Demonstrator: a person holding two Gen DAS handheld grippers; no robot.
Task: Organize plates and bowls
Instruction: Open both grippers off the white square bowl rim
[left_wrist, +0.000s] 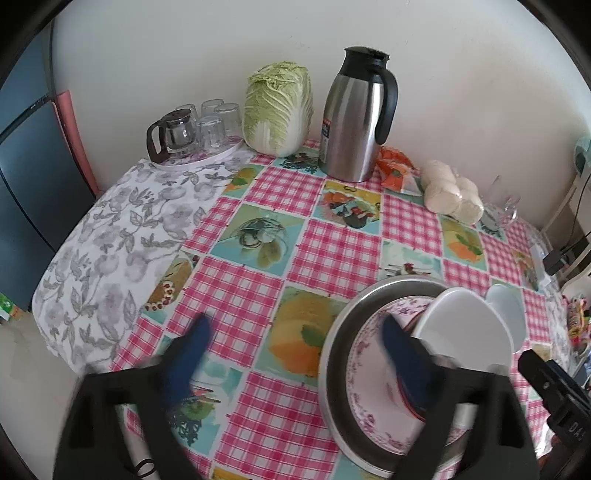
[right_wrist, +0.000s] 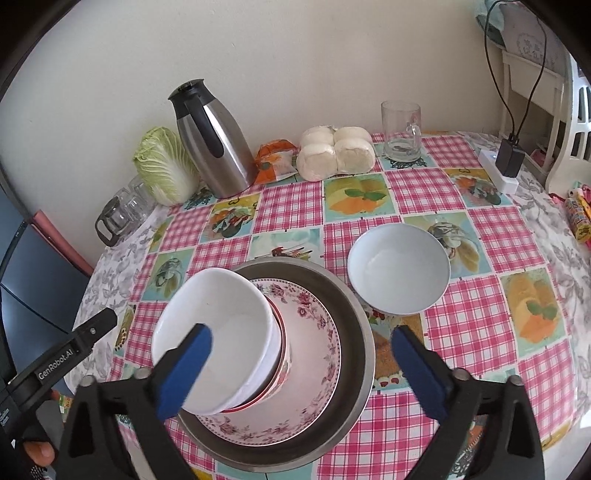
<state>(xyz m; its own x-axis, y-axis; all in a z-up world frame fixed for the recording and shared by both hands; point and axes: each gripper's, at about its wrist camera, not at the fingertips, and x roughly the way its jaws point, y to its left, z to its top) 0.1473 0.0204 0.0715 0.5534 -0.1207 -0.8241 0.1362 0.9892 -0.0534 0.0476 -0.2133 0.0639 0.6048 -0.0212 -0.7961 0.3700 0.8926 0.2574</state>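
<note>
- Your right gripper (right_wrist: 301, 352), jaws wide and empty, sits nearer the loose bowl (right_wrist: 399, 269), ahead-right beside the stack (right_wrist: 218, 332).
- Left gripper (left_wrist: 295, 341) jaws wide too.

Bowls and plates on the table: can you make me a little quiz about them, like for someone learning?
1. True or false: the light blue bowl sits inside the metal basin.
2. What lies directly under the stacked white bowl: A flowered plate, B cabbage, C glass mug?
3. Fill in: the right gripper's fingers are ____.

Key: 1 false; 2 A; 3 open.
</note>
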